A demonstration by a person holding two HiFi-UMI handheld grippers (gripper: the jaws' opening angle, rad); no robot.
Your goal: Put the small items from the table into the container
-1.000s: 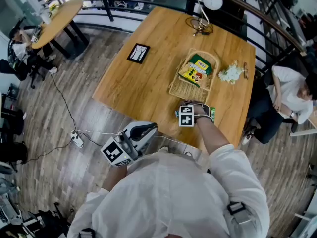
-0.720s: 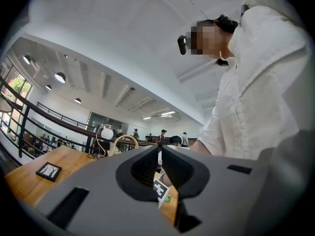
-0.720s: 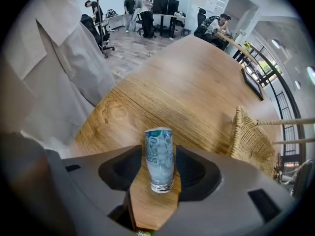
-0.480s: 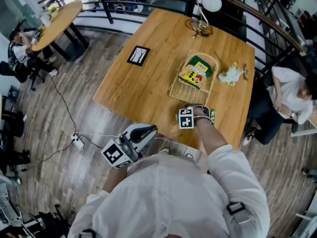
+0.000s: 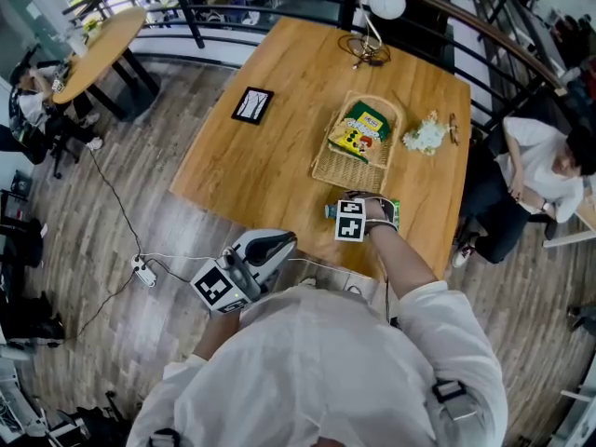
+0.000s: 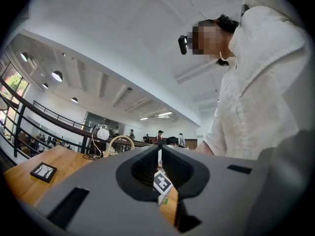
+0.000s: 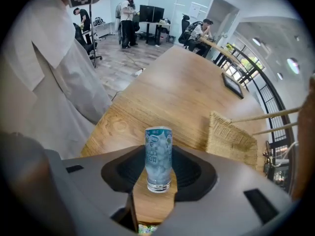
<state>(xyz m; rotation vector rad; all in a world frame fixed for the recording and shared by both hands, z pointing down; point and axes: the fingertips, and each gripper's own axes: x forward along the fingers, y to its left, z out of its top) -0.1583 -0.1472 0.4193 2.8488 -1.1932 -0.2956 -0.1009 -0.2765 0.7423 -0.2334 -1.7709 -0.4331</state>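
Wood table (image 5: 251, 166) fills the head view, with a woven basket (image 5: 340, 168) toward its far right holding a yellow-green packet (image 5: 358, 130). Left gripper (image 6: 160, 155) is held off the table's near edge, close to the person's body, its jaws pressed together with nothing between them. Right gripper (image 5: 361, 212) points steeply down over the table's near edge, just this side of the basket. Its jaws are partway apart and clamped on a small bottle (image 7: 158, 157) of white pellets, cap downward. White flowers (image 5: 426, 136) lie right of the basket, and a small frame (image 5: 252, 104) lies well to its left.
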